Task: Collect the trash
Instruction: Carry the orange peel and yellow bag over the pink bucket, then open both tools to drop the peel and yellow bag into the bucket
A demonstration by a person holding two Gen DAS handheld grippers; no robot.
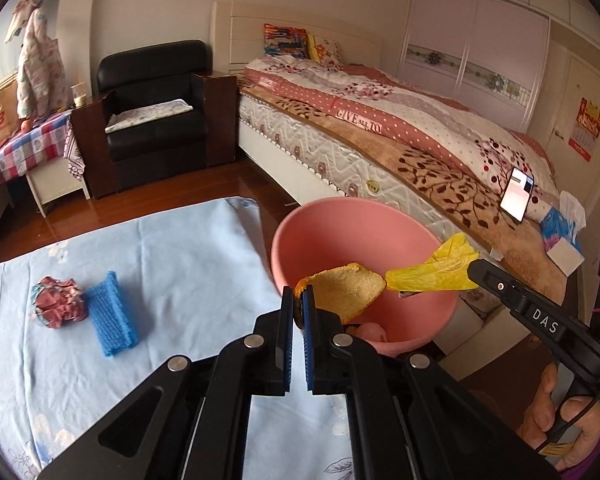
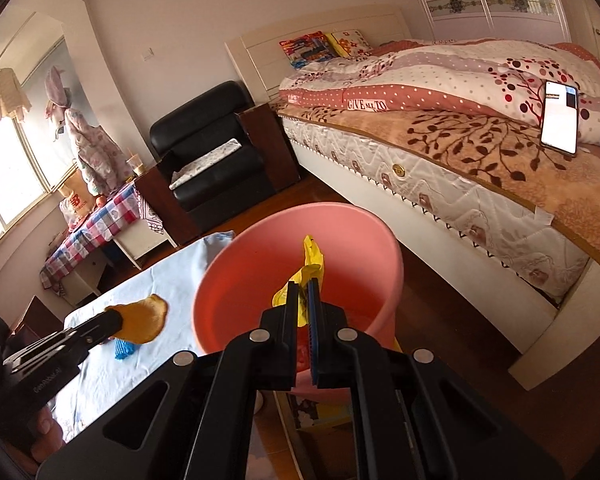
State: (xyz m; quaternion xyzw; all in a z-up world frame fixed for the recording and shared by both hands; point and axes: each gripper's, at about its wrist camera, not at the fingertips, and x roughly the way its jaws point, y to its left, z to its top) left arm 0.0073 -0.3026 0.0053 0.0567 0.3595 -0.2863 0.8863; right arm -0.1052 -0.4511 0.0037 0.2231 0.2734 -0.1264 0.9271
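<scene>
The left tongs clamp a light, stiff orange peel by its edge, the right tongs pinch a limp yellow wrapper, both likely weightless above the pink bin.

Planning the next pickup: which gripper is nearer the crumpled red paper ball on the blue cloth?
Left. The left gripper, shut on orange peel, is at the pink bin's table-side rim; the right gripper, holding a yellow wrapper, is beyond, farther from the paper ball.
</scene>
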